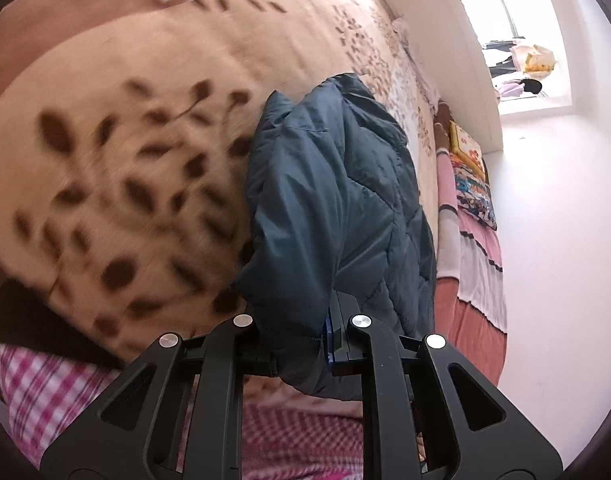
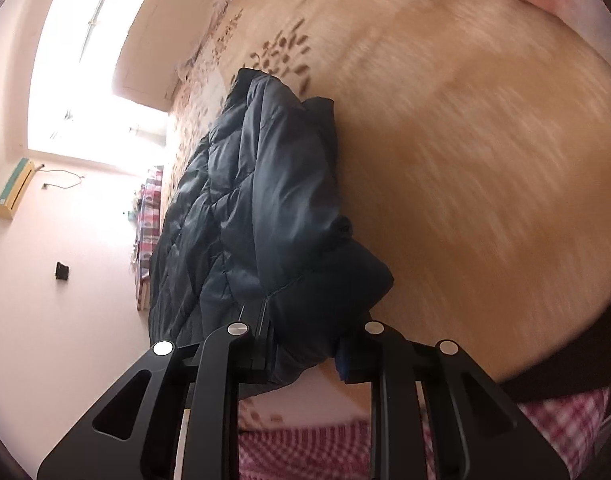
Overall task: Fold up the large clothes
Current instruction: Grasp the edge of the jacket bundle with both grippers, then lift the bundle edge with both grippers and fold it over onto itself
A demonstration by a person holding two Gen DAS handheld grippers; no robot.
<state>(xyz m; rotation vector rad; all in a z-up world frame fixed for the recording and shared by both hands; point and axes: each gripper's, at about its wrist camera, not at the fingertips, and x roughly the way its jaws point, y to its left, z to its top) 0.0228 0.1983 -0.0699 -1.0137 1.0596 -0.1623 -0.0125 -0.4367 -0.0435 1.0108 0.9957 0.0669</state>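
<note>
A dark blue quilted jacket (image 1: 333, 200) lies bunched in a long heap on a tan bedspread with brown leaf print (image 1: 117, 168). In the left wrist view its near end is clamped between the fingers of my left gripper (image 1: 301, 344), which is shut on the fabric. In the right wrist view the same jacket (image 2: 249, 216) runs away from the camera, and my right gripper (image 2: 305, 348) is shut on a thick fold at its near end. Both grips hold the cloth lifted slightly off the bed. The fingertips are buried in the fabric.
A pink checked cloth (image 1: 45, 392) lies at the near edge of the bed (image 2: 305, 452). Striped pink bedding and colourful pillows (image 1: 473, 184) lie along the wall side. A white headboard (image 1: 445, 40) and a bright window (image 2: 77, 80) stand beyond. The bedspread (image 2: 485, 160) spreads wide on the right.
</note>
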